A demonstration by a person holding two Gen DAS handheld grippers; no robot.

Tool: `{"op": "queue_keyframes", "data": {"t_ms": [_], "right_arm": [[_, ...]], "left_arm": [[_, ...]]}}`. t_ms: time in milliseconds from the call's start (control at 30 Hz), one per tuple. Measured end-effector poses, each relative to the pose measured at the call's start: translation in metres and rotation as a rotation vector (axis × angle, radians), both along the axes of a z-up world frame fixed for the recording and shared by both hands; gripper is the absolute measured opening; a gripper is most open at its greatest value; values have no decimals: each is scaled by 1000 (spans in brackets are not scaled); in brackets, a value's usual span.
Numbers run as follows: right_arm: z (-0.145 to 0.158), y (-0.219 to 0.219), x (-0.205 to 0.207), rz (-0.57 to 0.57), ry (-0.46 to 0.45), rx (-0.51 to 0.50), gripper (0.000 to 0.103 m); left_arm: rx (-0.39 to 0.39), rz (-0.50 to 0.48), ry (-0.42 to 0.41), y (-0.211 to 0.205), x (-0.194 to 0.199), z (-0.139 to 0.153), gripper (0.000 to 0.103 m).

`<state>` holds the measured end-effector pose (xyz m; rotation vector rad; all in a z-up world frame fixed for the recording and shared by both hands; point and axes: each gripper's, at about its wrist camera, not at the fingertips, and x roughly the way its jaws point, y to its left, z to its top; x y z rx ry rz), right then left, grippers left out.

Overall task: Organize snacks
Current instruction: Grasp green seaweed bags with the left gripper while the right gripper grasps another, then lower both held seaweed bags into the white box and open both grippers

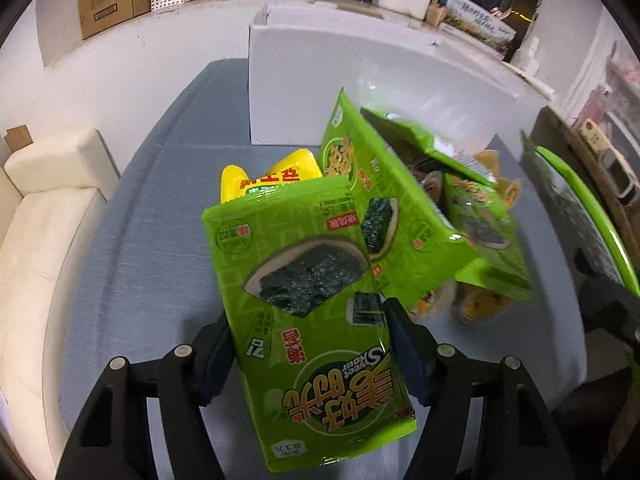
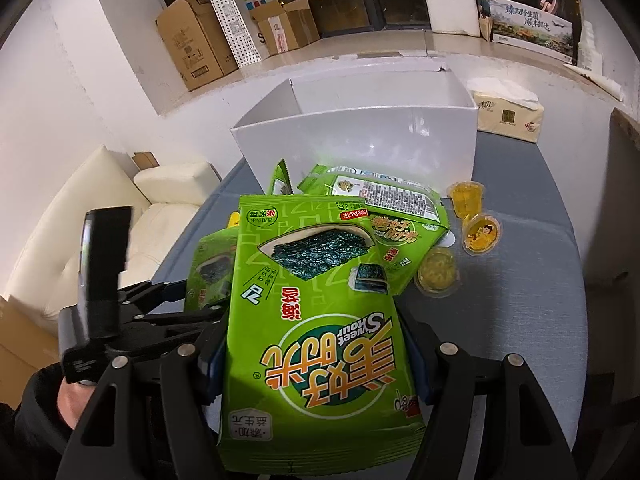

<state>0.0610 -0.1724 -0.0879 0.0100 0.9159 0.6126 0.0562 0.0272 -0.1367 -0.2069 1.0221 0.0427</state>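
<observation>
My left gripper is shut on a green seaweed snack bag, held above the blue-grey table. My right gripper is shut on another green seaweed bag. Beyond them lies a pile of more green bags, also in the right wrist view, with a yellow packet. An open white box stands behind the pile, also in the left wrist view. Jelly cups sit right of the pile. The left gripper shows at the left of the right view.
A tissue pack lies right of the white box. A cream sofa sits left of the table. Cardboard boxes and a spotted paper bag stand on the far ledge.
</observation>
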Motion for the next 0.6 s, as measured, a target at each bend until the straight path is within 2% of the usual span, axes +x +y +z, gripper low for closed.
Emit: {"op": "queue_keyframes", "data": {"t_ms": [133, 267, 400, 500, 600], "right_arm": [[16, -3, 3, -10, -37, 36, 73], [42, 1, 28, -38, -111, 28, 73], [68, 12, 80, -64, -143, 21, 73], [76, 19, 126, -92, -134, -1, 73], [73, 24, 169, -123, -99, -21, 73]], "left_arm": [[-18, -10, -58, 7, -8, 36, 74], [-14, -28, -146, 14, 14, 77, 74], [-5, -49, -219, 22, 67, 123, 74], [8, -42, -244, 26, 109, 139, 74], [18, -45, -233, 30, 156, 139, 74]]}}
